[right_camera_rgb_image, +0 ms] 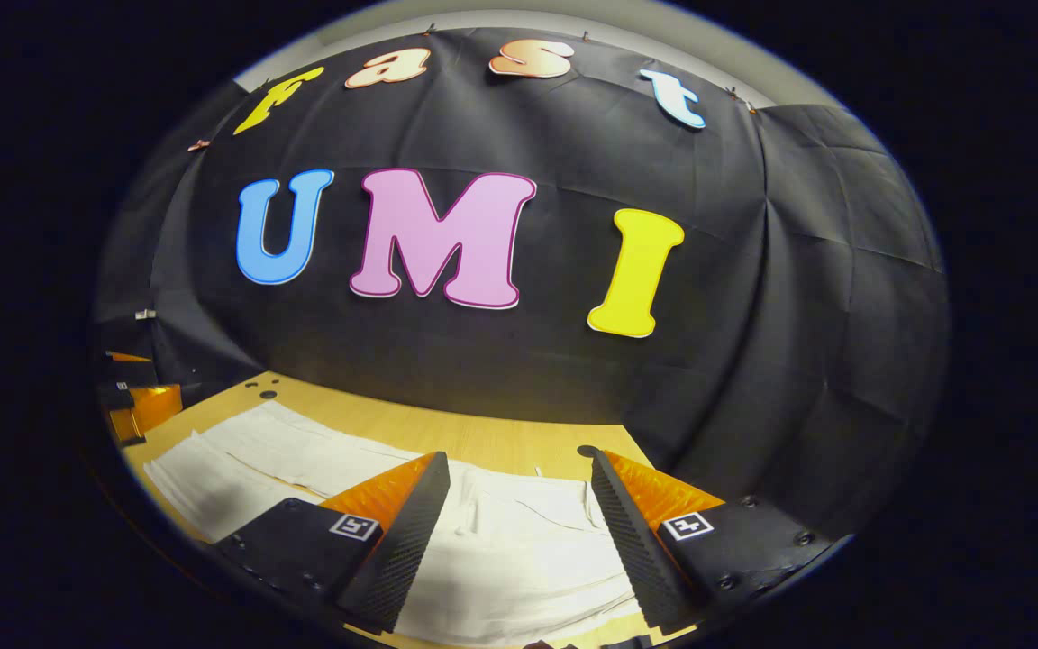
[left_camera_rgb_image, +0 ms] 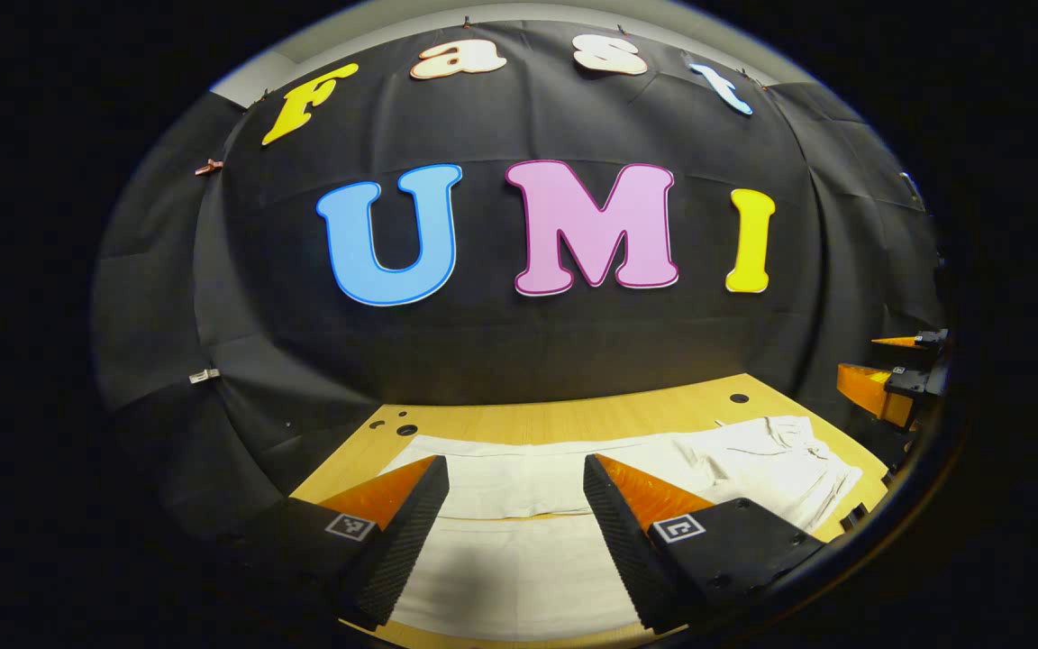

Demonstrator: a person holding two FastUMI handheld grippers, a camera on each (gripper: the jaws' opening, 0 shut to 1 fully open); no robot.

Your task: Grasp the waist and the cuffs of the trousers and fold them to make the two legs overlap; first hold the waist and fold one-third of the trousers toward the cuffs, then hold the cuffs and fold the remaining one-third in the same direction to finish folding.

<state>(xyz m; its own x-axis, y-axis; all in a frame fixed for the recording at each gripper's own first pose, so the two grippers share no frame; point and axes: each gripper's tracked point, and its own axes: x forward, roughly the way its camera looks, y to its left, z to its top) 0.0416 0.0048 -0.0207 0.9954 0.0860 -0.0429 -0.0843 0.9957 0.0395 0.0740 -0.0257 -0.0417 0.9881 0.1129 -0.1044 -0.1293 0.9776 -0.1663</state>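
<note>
White trousers (left_camera_rgb_image: 519,541) lie flat along a wooden table (left_camera_rgb_image: 573,415). In the left gripper view the two legs run side by side under my left gripper (left_camera_rgb_image: 514,461), which hangs open above them. The rumpled waist (left_camera_rgb_image: 780,451) lies off to the right, near my right gripper (left_camera_rgb_image: 897,383) at the far right edge. In the right gripper view my right gripper (right_camera_rgb_image: 519,456) is open over the waist end of the trousers (right_camera_rgb_image: 519,541), and the legs (right_camera_rgb_image: 249,451) stretch away to the left toward my left gripper (right_camera_rgb_image: 136,406). Neither gripper holds any cloth.
The black booth wall stands close behind the table's far edge. Small round holes (left_camera_rgb_image: 739,397) mark the tabletop near its back corners, one hole (right_camera_rgb_image: 587,450) beside my right fingertip. Bare wood (right_camera_rgb_image: 483,433) shows beyond the trousers.
</note>
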